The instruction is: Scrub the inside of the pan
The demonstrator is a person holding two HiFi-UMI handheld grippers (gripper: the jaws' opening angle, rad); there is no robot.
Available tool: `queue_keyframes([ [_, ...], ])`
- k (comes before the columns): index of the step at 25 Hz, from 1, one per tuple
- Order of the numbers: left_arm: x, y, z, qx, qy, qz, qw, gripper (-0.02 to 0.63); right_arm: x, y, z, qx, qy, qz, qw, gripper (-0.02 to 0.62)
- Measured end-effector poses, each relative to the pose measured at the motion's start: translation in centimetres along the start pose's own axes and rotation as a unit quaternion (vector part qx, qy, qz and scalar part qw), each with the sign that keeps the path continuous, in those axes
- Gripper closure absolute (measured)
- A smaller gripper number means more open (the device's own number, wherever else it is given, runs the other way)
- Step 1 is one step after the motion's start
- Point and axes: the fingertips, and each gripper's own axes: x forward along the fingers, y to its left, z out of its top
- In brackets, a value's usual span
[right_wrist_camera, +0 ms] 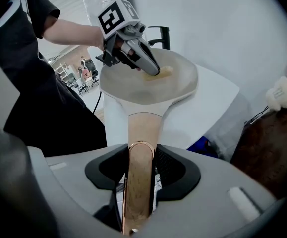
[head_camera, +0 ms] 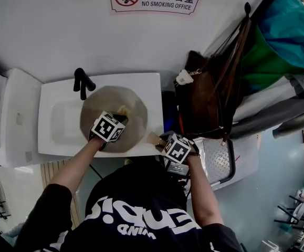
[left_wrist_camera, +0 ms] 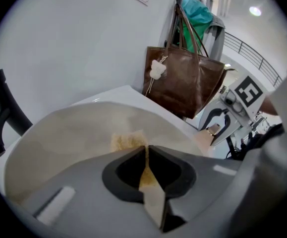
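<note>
White wall, white sink (head_camera: 49, 140), black faucet (head_camera: 82, 81) at far left. Pan (head_camera: 136, 106) rests across sink, bowl up. Handle (right_wrist_camera: 143, 128) runs near-right from bowl, long axis straight into right gripper (right_wrist_camera: 141, 175), whose jaws clamp it. Left gripper (left_wrist_camera: 146, 168) pinches yellow sponge (left_wrist_camera: 126, 142), jaws pressed together on it, tip over bowl centre, pointing steeply down. Sponge-to-pan contact: cannot tell. Judgement: left hand nearer bowl, so it scrubs; right only steadies. Strokes along handle axis should twist pan least.
</note>
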Motion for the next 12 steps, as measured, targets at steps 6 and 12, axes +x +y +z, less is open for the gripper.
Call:
queue_keyframes([
  [6, -0.2, -0.6, -0.3, -0.007, -0.003, -0.002, 1.0000, 0.583, -0.2, 0.0, -0.1, 0.001, -0.010, -0.012, 1.000, 0.423],
  [12, -1.0, -1.8, 1.0, -0.010, -0.028, -0.010, 0.9995, 0.583, -2.5, -0.1, 0.0, 0.000, -0.035, -0.026, 0.999, 0.423],
])
